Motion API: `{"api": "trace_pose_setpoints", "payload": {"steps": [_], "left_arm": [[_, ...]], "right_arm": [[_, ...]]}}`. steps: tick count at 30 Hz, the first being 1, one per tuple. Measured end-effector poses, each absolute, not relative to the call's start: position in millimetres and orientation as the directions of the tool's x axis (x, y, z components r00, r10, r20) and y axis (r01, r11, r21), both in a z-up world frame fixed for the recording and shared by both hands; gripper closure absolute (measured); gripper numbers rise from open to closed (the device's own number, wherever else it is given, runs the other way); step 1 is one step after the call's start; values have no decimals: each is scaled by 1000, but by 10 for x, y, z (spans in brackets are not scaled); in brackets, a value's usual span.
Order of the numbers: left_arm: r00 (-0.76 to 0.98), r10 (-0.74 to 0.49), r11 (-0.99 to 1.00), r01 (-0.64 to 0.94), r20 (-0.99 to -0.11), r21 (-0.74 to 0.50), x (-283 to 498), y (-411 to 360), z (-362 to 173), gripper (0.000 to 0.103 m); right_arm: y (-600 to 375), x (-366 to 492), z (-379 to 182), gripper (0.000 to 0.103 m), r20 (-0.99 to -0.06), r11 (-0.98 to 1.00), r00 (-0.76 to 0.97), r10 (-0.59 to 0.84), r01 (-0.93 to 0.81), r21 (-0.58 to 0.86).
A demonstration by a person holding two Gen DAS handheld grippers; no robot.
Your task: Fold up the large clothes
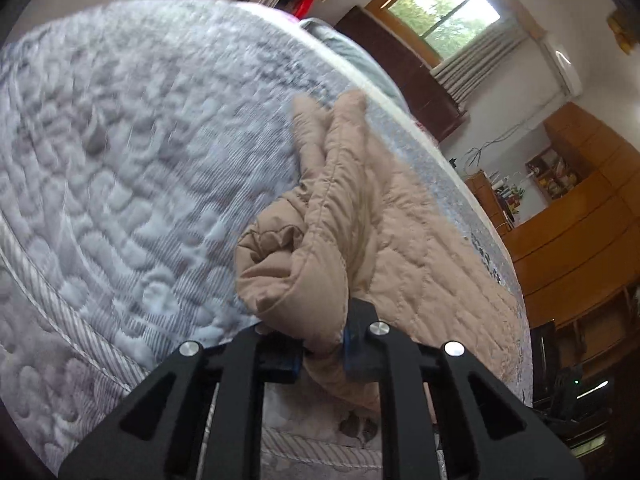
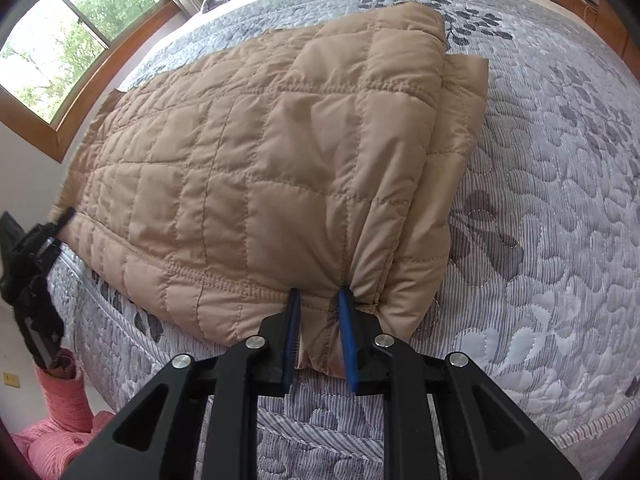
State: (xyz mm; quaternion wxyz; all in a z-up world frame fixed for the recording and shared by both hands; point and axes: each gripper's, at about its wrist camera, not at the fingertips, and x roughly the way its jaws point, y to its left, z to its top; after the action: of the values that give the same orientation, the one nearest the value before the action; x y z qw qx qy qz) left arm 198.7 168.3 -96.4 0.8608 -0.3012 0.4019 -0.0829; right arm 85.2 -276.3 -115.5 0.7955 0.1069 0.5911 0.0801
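A tan quilted jacket (image 2: 280, 152) lies folded on the grey patterned bedspread (image 2: 560, 200). My right gripper (image 2: 320, 320) is shut on the jacket's near edge, fabric bunched between its blue pads (image 2: 348, 344). My left gripper (image 1: 320, 344) is shut on another bunched corner of the jacket (image 1: 340, 240), lifted a little off the bed. In the right wrist view the left gripper (image 2: 36, 256) shows at the jacket's far left corner.
The bed's edge (image 2: 320, 436) runs just below my right gripper. A window (image 2: 68, 36) is beyond the bed on the left. Wooden cabinets (image 1: 580, 240) and a desk stand past the bed. A pink sleeve (image 2: 60, 400) is at lower left.
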Motion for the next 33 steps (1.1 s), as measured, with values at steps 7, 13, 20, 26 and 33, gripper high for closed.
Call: {"api": "trace_pose_setpoints", "payload": {"steps": [7,13,20,26,33], "left_arm": [[728,-405,871,123,-553,-475,1815,1202,-269,93],[688,-504,858,331,-523,-391,1759,548,96,93],[582,-576,812,487,-574,-322,1798,-179,14,93],[468,-588,782,539,-660,-314,1960,-541,-352,93],[349,-579,772,524,-737,-359,2167,-692,-868,92]], "right_arm": [[-2751,867,-1145,85,-924,961,280,262,7,275],[-2767,887,-1152,85,-923,960,278,266,7,279],[-2780,882,-1163,85,-917,955,279,284,8,298],[-2791,876,-1160,85,-917,954,277,288,4,301],[-2817,888,-1156,85,-915,952,274,295,5,308]]}}
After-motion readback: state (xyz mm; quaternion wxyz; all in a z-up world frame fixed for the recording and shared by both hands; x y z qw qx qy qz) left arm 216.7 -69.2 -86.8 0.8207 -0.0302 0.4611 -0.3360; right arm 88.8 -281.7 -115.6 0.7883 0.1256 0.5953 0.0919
